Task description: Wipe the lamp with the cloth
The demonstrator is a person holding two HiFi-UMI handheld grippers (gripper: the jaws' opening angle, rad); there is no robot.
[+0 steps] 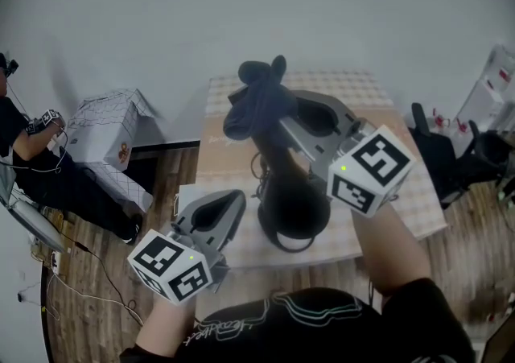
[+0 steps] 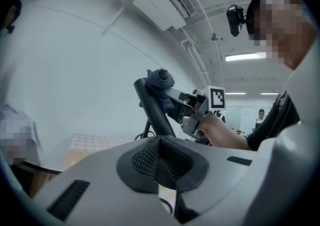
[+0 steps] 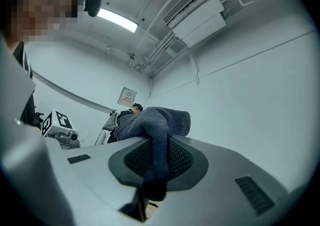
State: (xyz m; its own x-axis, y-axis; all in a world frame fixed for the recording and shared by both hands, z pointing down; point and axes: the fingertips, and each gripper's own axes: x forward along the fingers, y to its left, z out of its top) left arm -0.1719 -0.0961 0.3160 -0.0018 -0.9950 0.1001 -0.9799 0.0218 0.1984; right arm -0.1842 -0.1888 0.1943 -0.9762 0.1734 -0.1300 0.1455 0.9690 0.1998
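A black lamp stands on the table, its round base near the front edge and its arm rising toward me. A dark grey cloth is bunched over the top of the arm. My right gripper is shut on that cloth, which hangs down between its pads. In the left gripper view the lamp arm slants up to the cloth, with the right gripper beside it. My left gripper is shut and holds nothing, low at the left of the base, apart from the lamp.
The table carries a checked cover. A cardboard box sits on the floor at the left, with a seated person beyond it. A black chair stands at the right. Cables trail over the wooden floor.
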